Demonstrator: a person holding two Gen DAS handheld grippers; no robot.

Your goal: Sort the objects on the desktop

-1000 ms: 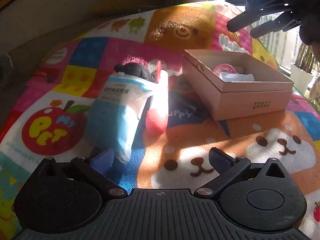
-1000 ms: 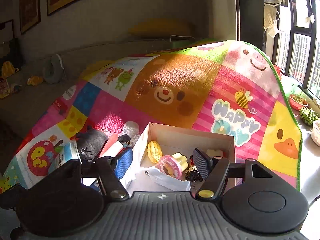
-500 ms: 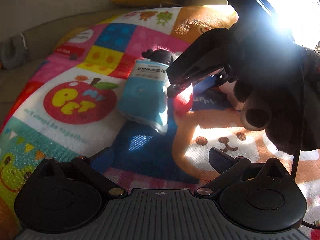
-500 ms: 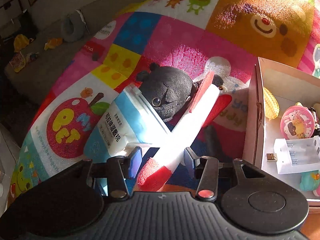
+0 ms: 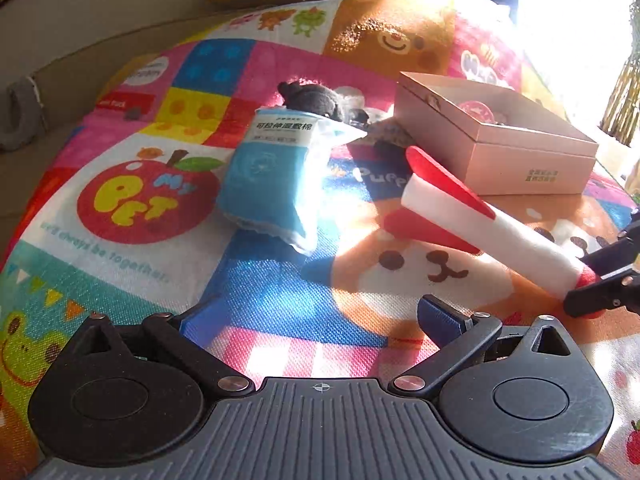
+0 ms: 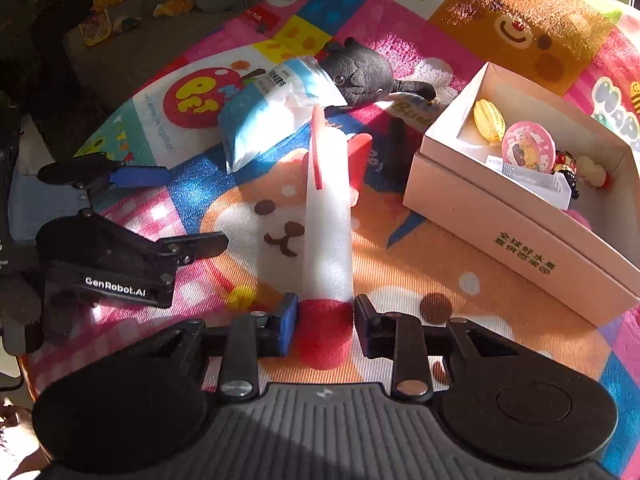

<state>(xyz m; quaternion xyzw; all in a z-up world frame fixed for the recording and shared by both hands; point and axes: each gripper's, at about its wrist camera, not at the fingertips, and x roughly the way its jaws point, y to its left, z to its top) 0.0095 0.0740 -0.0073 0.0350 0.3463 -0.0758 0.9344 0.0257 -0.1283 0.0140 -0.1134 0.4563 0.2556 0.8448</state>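
My right gripper (image 6: 325, 322) is shut on the red nose of a white and red foam rocket (image 6: 328, 216) and holds it above the cloth; the rocket also shows in the left wrist view (image 5: 480, 216). My left gripper (image 5: 312, 320) is open and empty, low over the cloth; it shows at the left of the right wrist view (image 6: 160, 208). A blue and white packet (image 5: 276, 176) lies on the cloth against a black plush toy (image 5: 312, 100). A pink open box (image 6: 520, 208) holds several small items, among them a round pink toy (image 6: 528, 150).
A colourful cartoon cloth (image 5: 140, 200) covers the surface. The box (image 5: 492, 136) stands to the right of the packet. A window with bright glare is at the right. Small objects lie on the dark floor (image 6: 104, 24) beyond the cloth's far edge.
My right gripper closed on the rocket's red nose and pulled it away from the packet and plush, toward the front. My left gripper drew back a little.
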